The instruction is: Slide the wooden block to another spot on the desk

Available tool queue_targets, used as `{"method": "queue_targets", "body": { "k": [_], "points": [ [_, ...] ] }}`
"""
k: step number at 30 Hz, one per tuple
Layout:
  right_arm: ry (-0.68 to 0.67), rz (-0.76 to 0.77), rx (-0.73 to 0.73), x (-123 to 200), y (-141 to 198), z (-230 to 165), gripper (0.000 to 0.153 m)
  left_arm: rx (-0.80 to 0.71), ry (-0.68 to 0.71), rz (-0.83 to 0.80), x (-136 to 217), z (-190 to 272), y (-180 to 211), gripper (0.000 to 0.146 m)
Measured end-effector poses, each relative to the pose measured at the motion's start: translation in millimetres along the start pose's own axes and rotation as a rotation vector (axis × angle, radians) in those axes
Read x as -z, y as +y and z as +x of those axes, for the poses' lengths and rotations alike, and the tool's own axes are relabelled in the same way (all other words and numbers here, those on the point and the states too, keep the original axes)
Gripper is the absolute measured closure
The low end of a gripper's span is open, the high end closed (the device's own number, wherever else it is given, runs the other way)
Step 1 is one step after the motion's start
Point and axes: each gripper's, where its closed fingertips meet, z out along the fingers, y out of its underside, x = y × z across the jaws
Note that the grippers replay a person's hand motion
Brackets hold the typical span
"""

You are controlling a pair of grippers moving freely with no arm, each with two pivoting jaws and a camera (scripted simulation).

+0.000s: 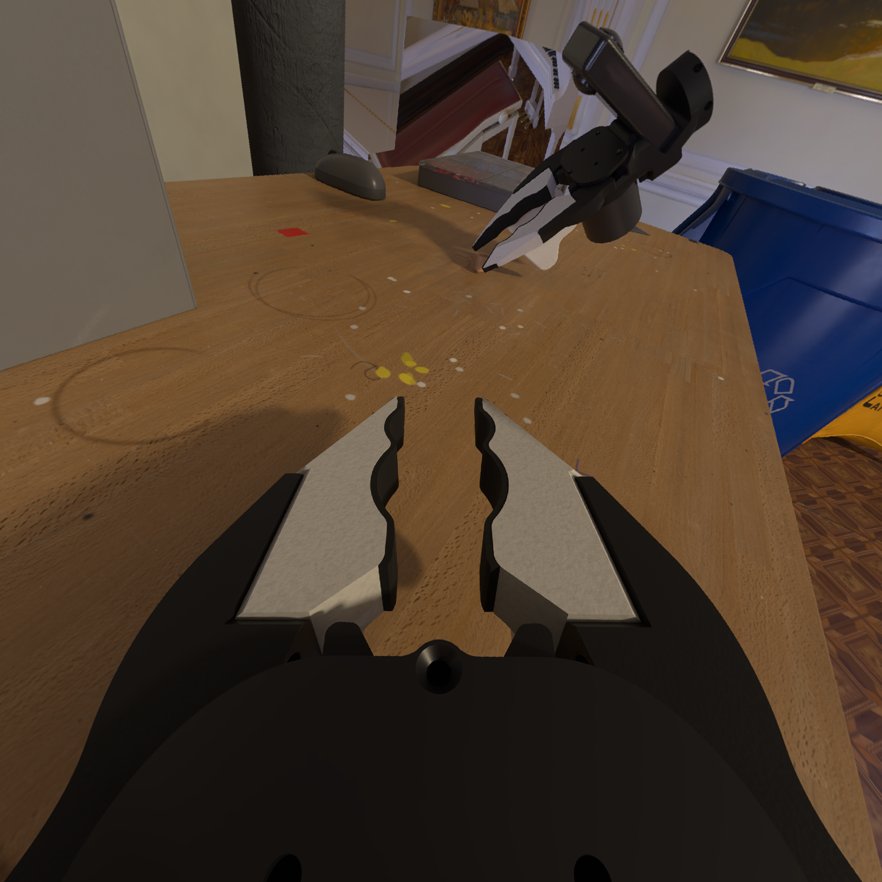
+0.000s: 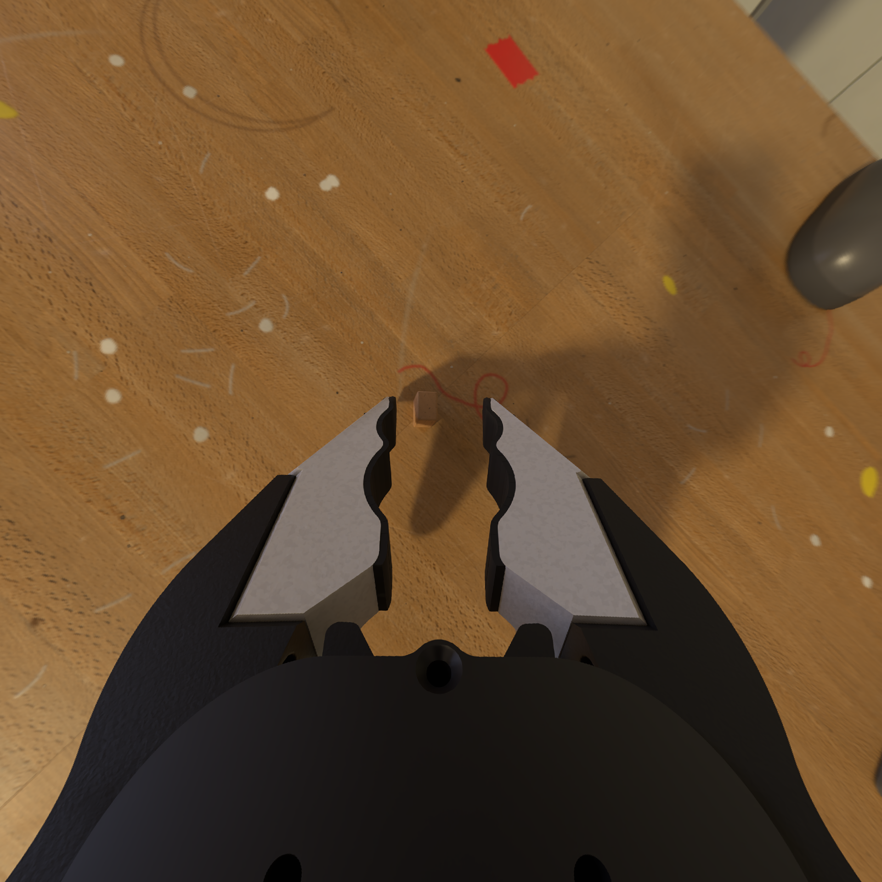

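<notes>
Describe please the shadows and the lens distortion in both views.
Right wrist view: the right gripper throws a dark shadow across the desk and around the wooden block. Left wrist view: a soft shadow lies left of the left gripper; the desk edge bows, a wide-angle effect.

Wooden desk (image 1: pixel 620 429): small wooden block (image 2: pixel 425 408), grey mouse (image 1: pixel 351 175), flat box (image 1: pixel 472 176).

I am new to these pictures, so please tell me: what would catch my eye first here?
First, the right gripper tilting down over the far middle of the wooden desk, its open fingers on either side of a tiny wooden block. Next, the left gripper, open and empty, low over the near desk. Then the blue bin beyond the desk's right edge.
</notes>
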Motion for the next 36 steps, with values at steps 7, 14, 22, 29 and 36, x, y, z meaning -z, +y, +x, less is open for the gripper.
{"method": "queue_targets", "body": {
  "k": [7,14,22,29,36],
  "points": [
    [-0.101,-0.015,-0.074,-2,1,-7,0.145,0.015,0.012,-0.004,0,0,0,0.117],
    [-0.117,-0.039,-0.087,2,2,-23,0.145,0.035,0.025,0.023,3,-1,-5,0.117],
    [-0.256,-0.023,-0.151,9,-1,-60,0.145,0.041,0.045,0.036,4,3,-8,0.117],
    [-0.281,-0.005,-0.164,16,-2,-68,0.12,0.03,0.044,0.031,3,5,-7,0.116],
    [-0.252,0.07,-0.21,35,-5,-55,0.117,0.024,0.04,0.033,4,6,-8,0.117]
  ]
}}
